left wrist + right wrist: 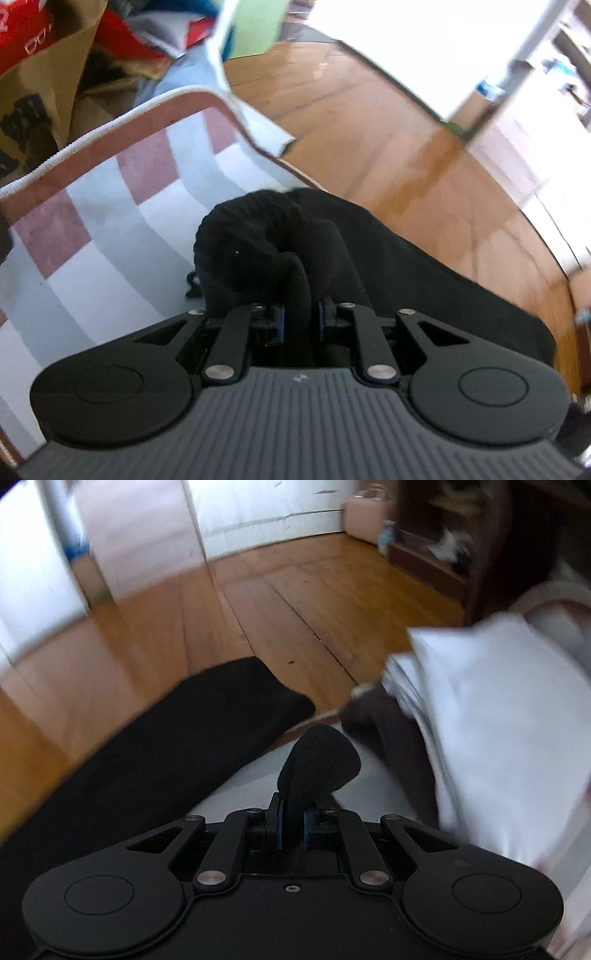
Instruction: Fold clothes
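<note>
The garment (388, 258) was plain black. The mat (122, 206) under it carried pale grey, white and dusty-pink checks with a brown border. The floor (288, 602) was honey-brown wood, and the folded cloth (498, 720) white.

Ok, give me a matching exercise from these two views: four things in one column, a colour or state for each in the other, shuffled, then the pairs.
1. soft black knit garment
2. shiny wooden plank floor
3. pale white folded cloth
4. striped mat with white piping

A. lies under the garment
B. honey brown
C. clamped in both tools
D. lies right of the right tool

Pairs: 1-C, 2-B, 3-D, 4-A
</note>
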Available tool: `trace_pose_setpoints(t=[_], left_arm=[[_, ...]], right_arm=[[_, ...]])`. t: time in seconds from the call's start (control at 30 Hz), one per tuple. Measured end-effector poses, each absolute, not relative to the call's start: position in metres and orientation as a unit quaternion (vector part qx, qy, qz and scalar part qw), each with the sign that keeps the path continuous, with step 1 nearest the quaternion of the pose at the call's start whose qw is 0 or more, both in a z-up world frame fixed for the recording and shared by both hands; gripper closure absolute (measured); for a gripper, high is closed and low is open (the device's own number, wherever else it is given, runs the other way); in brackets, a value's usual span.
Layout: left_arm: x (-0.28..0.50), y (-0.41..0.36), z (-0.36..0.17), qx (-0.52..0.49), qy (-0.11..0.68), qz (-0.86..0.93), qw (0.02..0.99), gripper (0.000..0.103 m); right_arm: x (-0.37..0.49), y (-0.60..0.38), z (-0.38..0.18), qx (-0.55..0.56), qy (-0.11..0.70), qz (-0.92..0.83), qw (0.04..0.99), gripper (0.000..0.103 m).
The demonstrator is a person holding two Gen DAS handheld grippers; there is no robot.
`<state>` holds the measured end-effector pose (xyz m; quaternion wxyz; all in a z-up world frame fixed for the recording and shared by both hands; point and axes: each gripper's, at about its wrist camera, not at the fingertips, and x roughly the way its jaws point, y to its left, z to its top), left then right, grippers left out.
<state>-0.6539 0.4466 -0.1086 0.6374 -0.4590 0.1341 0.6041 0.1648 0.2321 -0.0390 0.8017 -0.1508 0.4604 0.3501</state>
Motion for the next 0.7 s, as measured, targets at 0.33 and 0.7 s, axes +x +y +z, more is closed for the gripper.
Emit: trace_pose_setpoints(t=[0.33, 0.7], left_arm=[[-0.659, 0.529, -0.16, -0.523, 0.042, 0.635, 0.566, 0.075], [-0.642, 0.518, -0.132, -0.41, 0.074, 0.637, 0.649, 0.082]], right_arm=[[0.221, 0.34, -0.063, -0.028, 0.522, 0.3, 0.798, 0.093], [0.224, 0.371, -0.077, 0.017, 0.47, 0.327, 0.819, 0.093]])
